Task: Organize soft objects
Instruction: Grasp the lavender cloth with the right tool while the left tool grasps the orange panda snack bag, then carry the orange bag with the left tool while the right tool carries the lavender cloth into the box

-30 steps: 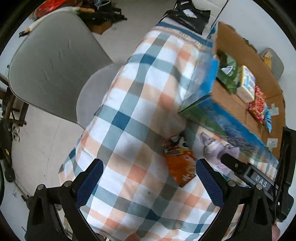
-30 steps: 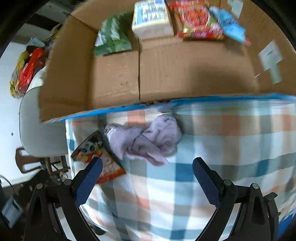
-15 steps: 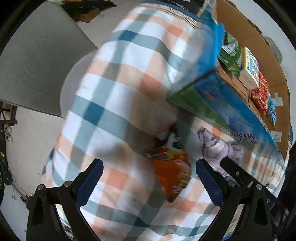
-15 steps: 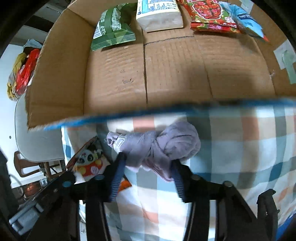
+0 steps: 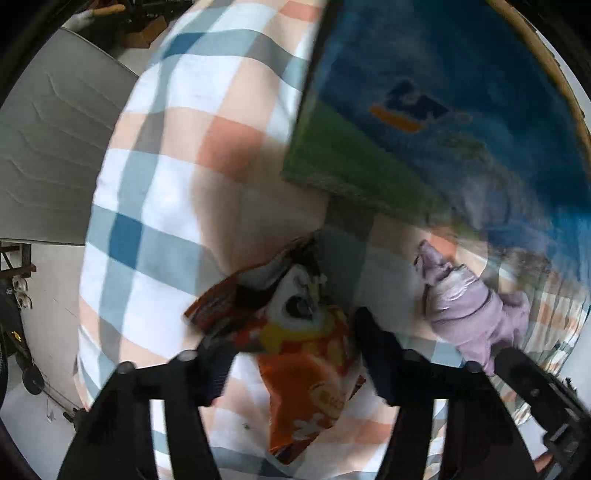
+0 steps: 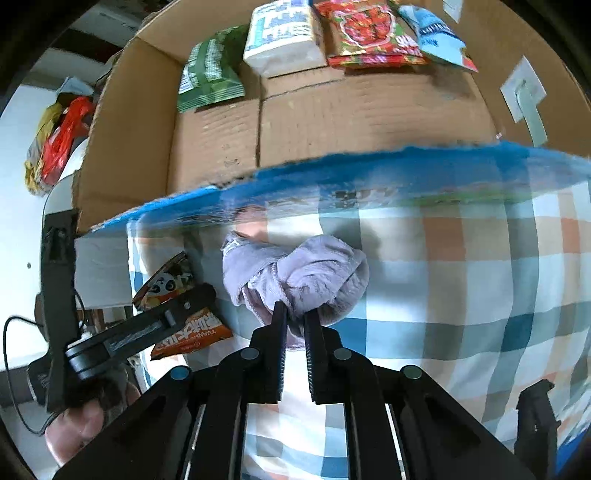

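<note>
Right gripper (image 6: pixel 294 320): clenched on the near edge of the lilac cloth bundle (image 6: pixel 295 277); a fold of the fabric is pinched between its narrow jaws, which have just drawn together.
Left gripper (image 5: pixel 291 334): its jaws have just been closing and now straddle the orange panda snack bag (image 5: pixel 299 354), one finger at each side of the bag; the view is blurred, so whether the pads are pressing yet I cannot tell.
Lilac cloth bundle: lies crumpled on the checked tablecloth (image 6: pixel 461 295), just in front of the box wall; from the left wrist view it sits at about 3 o'clock from the snack bag, apart from it.
Orange panda snack bag: flat on the checked cloth; in the right wrist view it lies at about 8 o'clock from the lilac bundle, partly under a finger of the left gripper.
Cardboard box (image 6: pixel 369 110): open, at 12 o'clock beyond the bundle, with a blue and green printed outer wall facing the cloth.
Inside the box: along the far wall lie a green packet (image 6: pixel 208 77), a white tissue pack (image 6: pixel 284 38), a red strawberry-print packet (image 6: pixel 369 33) and a light blue packet (image 6: pixel 436 35).
Grey chair (image 5: pixel 55 147): at 9 o'clock beside the table in the left wrist view.
Person's hand (image 6: pixel 83 424): at the lower left of the right wrist view, under the left gripper.
</note>
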{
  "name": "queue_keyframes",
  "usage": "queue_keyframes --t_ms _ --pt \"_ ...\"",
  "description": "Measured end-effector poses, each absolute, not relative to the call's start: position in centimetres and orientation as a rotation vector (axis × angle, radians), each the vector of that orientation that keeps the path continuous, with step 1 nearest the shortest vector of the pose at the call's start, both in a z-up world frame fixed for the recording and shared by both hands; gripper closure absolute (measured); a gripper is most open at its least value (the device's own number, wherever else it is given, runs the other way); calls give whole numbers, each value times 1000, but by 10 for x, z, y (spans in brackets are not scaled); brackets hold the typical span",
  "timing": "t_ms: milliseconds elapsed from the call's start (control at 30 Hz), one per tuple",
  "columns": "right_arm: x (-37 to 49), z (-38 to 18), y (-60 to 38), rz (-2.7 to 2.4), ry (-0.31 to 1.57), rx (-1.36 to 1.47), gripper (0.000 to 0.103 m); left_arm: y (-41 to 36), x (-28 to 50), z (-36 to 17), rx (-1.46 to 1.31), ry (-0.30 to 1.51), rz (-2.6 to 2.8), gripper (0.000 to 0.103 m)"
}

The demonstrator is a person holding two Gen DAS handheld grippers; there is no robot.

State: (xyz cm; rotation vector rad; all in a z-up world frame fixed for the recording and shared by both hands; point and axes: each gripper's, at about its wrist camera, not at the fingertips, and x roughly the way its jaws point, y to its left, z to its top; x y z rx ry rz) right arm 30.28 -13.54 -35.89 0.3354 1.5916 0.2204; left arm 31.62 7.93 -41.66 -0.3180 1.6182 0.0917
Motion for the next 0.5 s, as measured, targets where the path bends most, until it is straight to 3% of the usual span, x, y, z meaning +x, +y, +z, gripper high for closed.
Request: queue_keyframes --t_ms 67,100,233,433,500 --pt "303 -356 -132 241 1596 336 55 80 309 -411 -309 1599 88 49" --pt "305 -353 -133 246 1591 329 49 80 304 -407 -302 1590 86 56" --pt "309 -354 -125 260 1582 280 27 72 292 -399 -255 1568 102 56" --pt "324 -386 -97 212 1599 131 27 66 286 -404 -254 1571 118 56" --pt "325 -391 -93 199 1576 124 31 68 280 -403 -260 1565 118 56"
